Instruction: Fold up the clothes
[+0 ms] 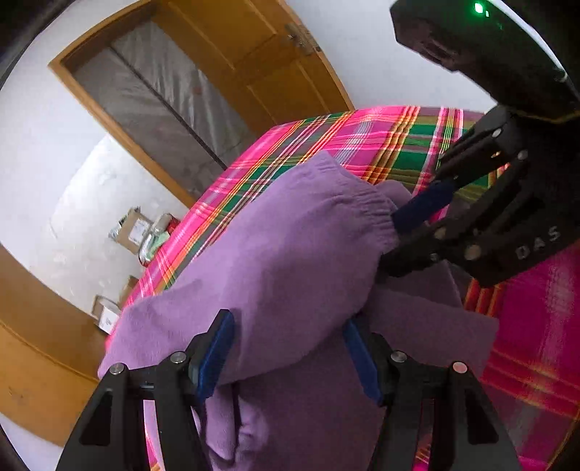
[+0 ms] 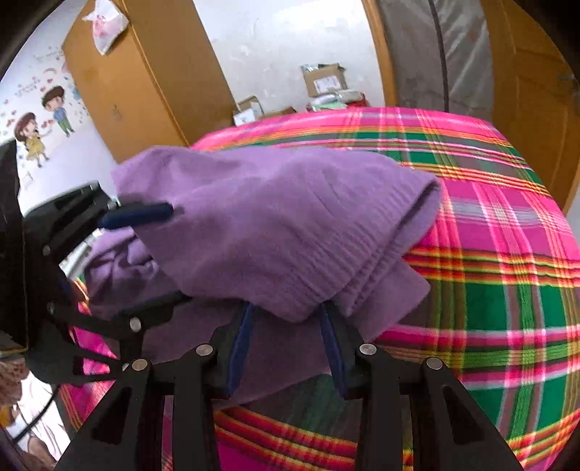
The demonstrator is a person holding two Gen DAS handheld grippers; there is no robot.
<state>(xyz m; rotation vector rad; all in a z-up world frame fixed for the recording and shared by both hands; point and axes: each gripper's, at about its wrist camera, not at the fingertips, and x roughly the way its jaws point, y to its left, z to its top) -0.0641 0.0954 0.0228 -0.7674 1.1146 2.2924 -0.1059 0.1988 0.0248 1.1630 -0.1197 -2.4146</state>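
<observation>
Purple garment: draped in folds over plaid bedcover, raised between both tools. Left gripper: fingers spread, cloth lying between the blue pads; a true grip could not be told. Right gripper: likewise spread around a cloth edge, hold undetermined. Cardboard boxes on floor beyond.

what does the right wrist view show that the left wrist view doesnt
Only the right wrist view shows the cartoon wall stickers, a plastic bag hanging on the wooden cabinet, and the left tool from the side. Only the left wrist view shows a green light on the right tool's body and the door latch. Both show the purple garment lying on the plaid bedcover, with fabric between each tool's blue pads, plus cardboard boxes on the floor.
</observation>
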